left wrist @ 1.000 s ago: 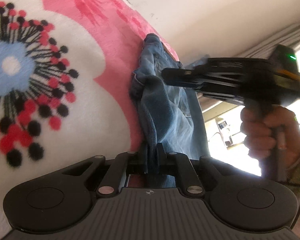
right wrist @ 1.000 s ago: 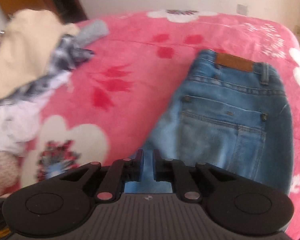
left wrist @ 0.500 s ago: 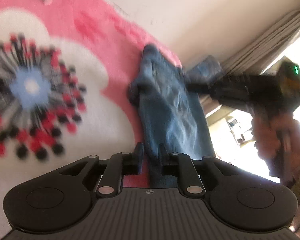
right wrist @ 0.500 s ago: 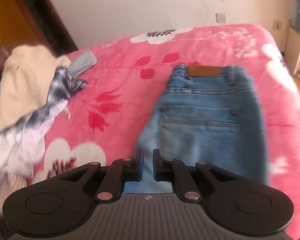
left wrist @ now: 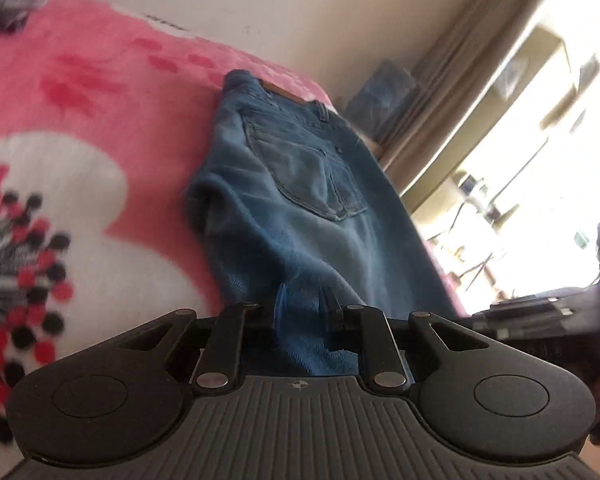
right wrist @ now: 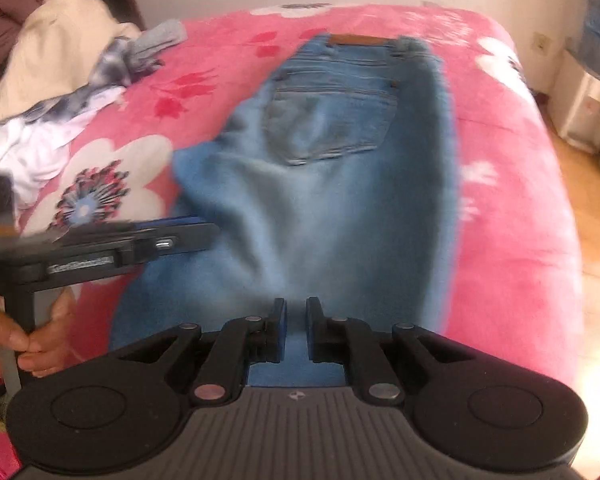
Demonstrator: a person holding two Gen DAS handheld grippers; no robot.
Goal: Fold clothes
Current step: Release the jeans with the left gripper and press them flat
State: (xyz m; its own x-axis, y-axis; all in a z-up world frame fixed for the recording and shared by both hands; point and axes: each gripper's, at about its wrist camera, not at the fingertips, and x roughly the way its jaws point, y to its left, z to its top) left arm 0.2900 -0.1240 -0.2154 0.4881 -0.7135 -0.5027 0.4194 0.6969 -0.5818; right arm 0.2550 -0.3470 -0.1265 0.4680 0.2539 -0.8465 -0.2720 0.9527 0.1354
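- On the pink flowered blanket (right wrist: 512, 216) the jeans (right wrist: 340, 168) lie back side up, with the brown waist patch at the far end and the near end lifted toward your two tools.
- Your left gripper (left wrist: 302, 306) has denim between its fingers, but its jaws are opening. The gap is clearly wider than a second ago, when the pads pinched a thin fold. The pads now look to stand off the cloth.
- Your right gripper (right wrist: 296, 320) keeps its jaws nearly together on a narrow strip of denim, much as in both earlier views, and the fabric rises straight up into them.
- In the left wrist view the jeans now show their back pocket and waistband spread out. A second ago they hung as a bunched, narrow ridge at the blanket's edge.
- A second ago your right tool crossed the middle of that view above the jeans. Now only its dark body shows at the right edge, low and beside the left tool.
- In the right wrist view your left tool (right wrist: 100, 248) and the hand (right wrist: 32, 340) holding it have come in from the left, over the near left part of the jeans.
- The pile of clothes (right wrist: 52, 92) sits at the far left of the blanket, apart from the jeans, as before.
- Both current views are blurred, so fine contact at the pads is hard to judge.
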